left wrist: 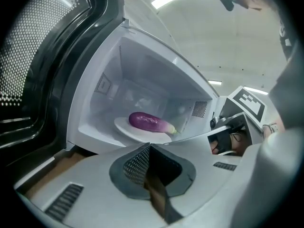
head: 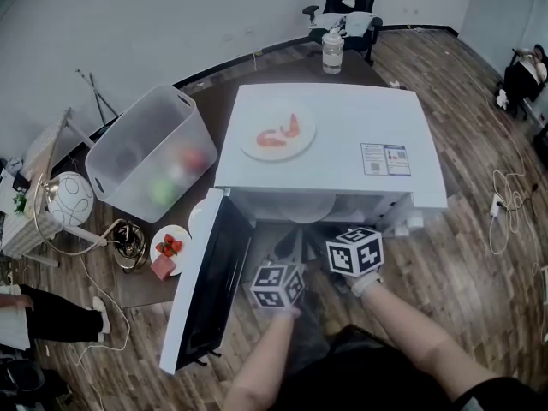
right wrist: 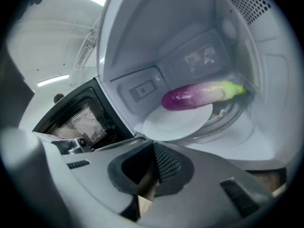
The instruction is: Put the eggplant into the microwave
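The eggplant (left wrist: 149, 121) is lying on a white plate (left wrist: 137, 133) inside the microwave (head: 342, 114), its purple body across the plate and its green stem end overhanging the rim. The microwave door (head: 204, 289) is standing wide open, swung out toward the person. The left gripper (left wrist: 150, 148) is hovering just outside the cavity opening, jaws pressed together with nothing between them. The right gripper (right wrist: 153, 147) is likewise pointing into the cavity, jaws closed and empty, apart from the eggplant. A second plate (head: 276, 134) carrying red food is sitting on top of the microwave. A clear plastic bin (head: 150, 157) is standing beside the microwave, at the left of the head view.
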Motion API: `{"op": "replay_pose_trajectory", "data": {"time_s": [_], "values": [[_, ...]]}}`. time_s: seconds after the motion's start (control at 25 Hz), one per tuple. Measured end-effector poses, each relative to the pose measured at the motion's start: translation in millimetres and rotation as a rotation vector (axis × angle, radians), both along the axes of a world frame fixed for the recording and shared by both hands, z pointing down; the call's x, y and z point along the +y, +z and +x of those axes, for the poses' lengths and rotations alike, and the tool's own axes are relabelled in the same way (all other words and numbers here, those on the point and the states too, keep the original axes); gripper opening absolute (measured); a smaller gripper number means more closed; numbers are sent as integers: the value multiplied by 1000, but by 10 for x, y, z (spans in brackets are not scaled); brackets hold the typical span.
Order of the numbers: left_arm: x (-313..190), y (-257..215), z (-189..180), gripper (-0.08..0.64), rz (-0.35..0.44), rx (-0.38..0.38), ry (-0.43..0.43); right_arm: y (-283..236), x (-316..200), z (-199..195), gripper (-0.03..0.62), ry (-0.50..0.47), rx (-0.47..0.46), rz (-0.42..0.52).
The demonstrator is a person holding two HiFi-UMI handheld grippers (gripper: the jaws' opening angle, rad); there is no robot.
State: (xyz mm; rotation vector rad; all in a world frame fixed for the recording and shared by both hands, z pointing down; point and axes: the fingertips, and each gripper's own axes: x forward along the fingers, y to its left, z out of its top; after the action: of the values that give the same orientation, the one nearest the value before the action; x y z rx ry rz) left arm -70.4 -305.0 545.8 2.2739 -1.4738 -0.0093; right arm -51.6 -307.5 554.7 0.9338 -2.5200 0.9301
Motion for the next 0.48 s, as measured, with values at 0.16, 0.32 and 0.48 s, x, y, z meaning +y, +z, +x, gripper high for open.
{"op": "replay_pose_trajectory", "data": {"time_s": [0.16,0.32,0.48], "values": [[-46,-27,-21,0,-1,2,-7,-39,-8,-18,3,2,-12,-6],[-100,-40,-28,0,-3,-1,-5,-53,25,-15,3,2,-20,-11],[-129,-41,-23,0,-6,3,-6,-49,31,11,3,9,-21,-12]]}}
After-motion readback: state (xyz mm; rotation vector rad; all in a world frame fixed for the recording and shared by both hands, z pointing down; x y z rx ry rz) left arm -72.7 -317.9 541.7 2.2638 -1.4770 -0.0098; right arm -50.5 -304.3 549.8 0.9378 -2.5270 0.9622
